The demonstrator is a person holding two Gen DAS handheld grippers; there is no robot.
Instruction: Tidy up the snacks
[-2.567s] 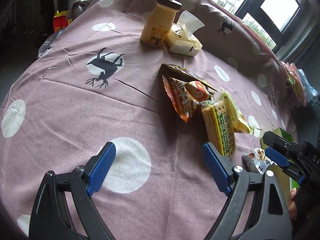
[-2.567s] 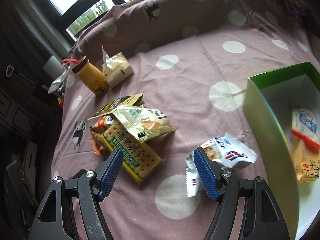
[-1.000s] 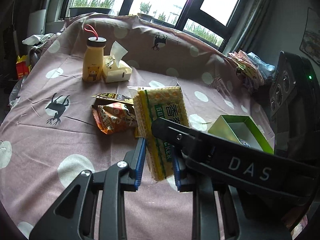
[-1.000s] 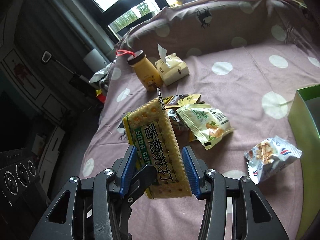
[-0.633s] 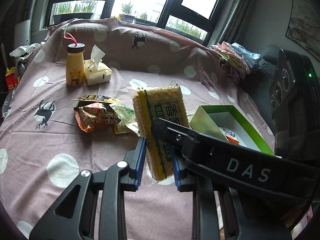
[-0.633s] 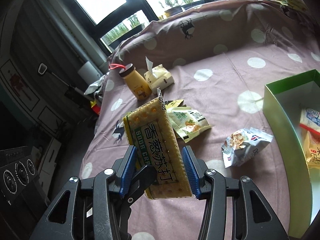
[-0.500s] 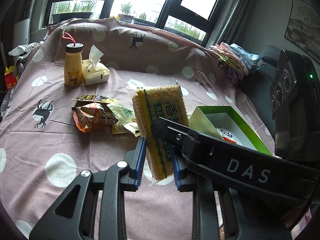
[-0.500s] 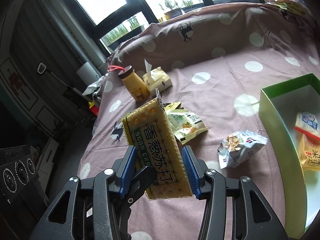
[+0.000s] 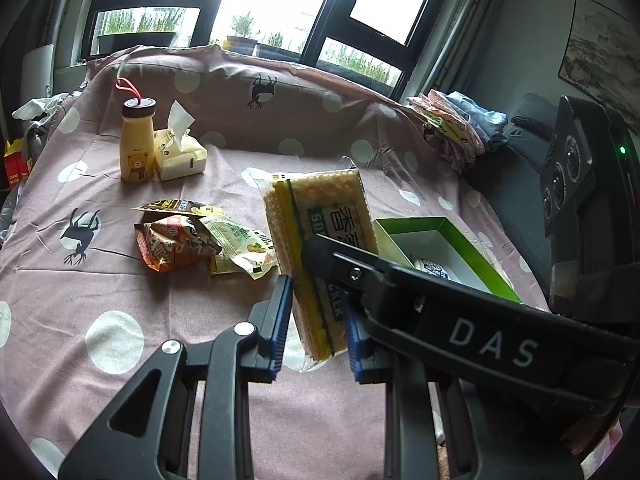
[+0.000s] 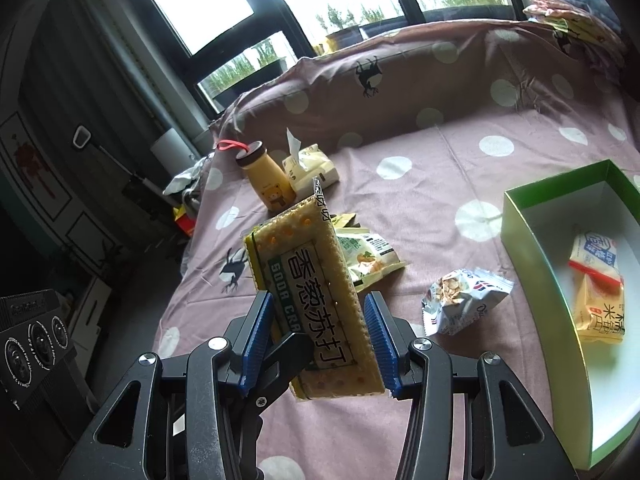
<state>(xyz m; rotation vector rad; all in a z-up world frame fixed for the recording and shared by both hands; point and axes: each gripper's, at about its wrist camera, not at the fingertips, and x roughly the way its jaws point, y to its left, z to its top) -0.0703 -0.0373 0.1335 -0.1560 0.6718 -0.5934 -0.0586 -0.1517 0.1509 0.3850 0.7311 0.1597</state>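
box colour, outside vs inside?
The box is green outside, white inside; clearest in the right wrist view.

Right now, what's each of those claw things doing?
Left gripper: closed on the cracker pack.
Right gripper: closed on the same cracker pack.

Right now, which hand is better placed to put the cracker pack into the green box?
Right. Both grippers clamp the cracker pack, but the green box lies open on the right gripper side, with bare floor space.
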